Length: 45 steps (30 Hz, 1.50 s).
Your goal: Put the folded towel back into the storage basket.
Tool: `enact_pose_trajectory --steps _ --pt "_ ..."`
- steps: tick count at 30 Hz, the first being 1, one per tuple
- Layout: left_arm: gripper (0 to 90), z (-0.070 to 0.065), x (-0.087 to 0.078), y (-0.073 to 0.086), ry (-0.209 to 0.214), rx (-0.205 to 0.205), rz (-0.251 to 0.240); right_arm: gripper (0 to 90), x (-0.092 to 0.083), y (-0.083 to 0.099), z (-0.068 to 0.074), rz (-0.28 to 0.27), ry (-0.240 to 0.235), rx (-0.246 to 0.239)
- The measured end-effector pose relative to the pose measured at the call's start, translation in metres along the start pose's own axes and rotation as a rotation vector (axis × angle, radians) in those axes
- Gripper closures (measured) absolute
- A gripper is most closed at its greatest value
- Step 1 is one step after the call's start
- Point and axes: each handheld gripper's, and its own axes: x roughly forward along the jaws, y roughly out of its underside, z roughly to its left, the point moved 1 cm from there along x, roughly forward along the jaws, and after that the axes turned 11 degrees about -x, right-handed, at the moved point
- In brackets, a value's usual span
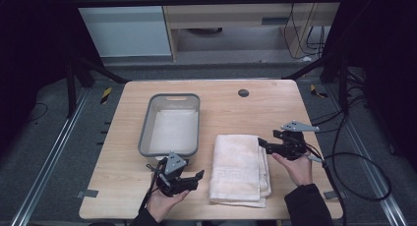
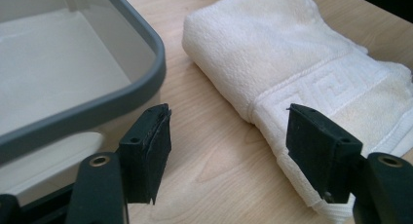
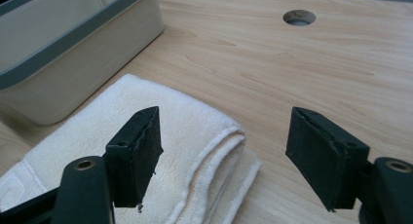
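I see the folded white towel (image 1: 239,169) lying flat on the wooden table (image 1: 255,105), near the front edge and just right of centre; its woven border pattern faces the person's side; its folded layers show along the right-hand edge. My left gripper (image 1: 189,179) sits just left of the towel, low over the table; in the left gripper view its jaws stand wide apart, with bare wood between them and one pad (image 2: 321,148) in front of the towel's (image 2: 292,68) near corner; I cannot tell whether that pad touches the cloth; nothing is gripped. My right gripper (image 1: 268,143) sits at the towel's upper right corner; in the right gripper view its jaws also stand apart, the layered corner of the towel (image 3: 195,151) between them with no pad pressing on it. The grey tub (image 1: 145,127) stands left of the towel, just beyond the left gripper. A round cable hole (image 1: 243,93) lies further back.
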Motion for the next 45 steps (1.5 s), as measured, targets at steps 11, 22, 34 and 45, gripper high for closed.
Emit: enact_pose_trajectory --steps 11,22,34,45 --pt "32.7 -0.007 0.022 0.007 0.023 -0.003 0.057 25.0 0.012 0.010 0.000 0.047 -0.022 0.015" --pt "31.8 -0.012 0.035 0.009 0.030 -0.011 0.068 23.9 0.026 0.016 0.005 0.093 -0.032 -0.002" --pt "29.8 -0.018 0.048 0.011 0.048 0.000 0.088 23.9 0.041 0.027 0.003 0.114 -0.064 0.048" --pt "28.5 -0.024 0.066 0.018 0.061 0.009 0.131 23.7 0.053 0.035 0.005 0.154 -0.089 0.049"
